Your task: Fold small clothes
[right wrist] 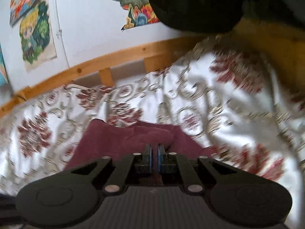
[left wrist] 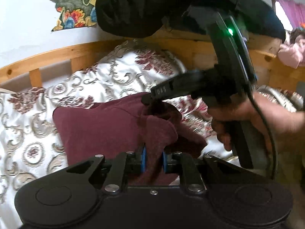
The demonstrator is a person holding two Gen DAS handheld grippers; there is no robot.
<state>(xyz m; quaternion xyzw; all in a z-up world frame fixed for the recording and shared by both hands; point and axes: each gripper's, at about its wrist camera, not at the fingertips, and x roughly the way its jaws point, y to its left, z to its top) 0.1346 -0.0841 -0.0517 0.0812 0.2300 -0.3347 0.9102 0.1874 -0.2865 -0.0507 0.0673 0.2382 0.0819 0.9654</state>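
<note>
Holding the maroon garment [left wrist: 99, 126] on the patterned bedspread [left wrist: 28, 114], your left hand-held gripper [left wrist: 153, 161] is clamped on a bunched fold of it, and your right hand-held gripper [right wrist: 154, 153] has its jaws nearly together with a thin edge pinched. That right pinch looks shallow, so a quick pull may slip it free. Both grips sit near each other, so the fold could bunch instead of lying flat.

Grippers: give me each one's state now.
Left gripper: closed on the maroon cloth.
Right gripper: closed, pinching the maroon cloth.
</note>
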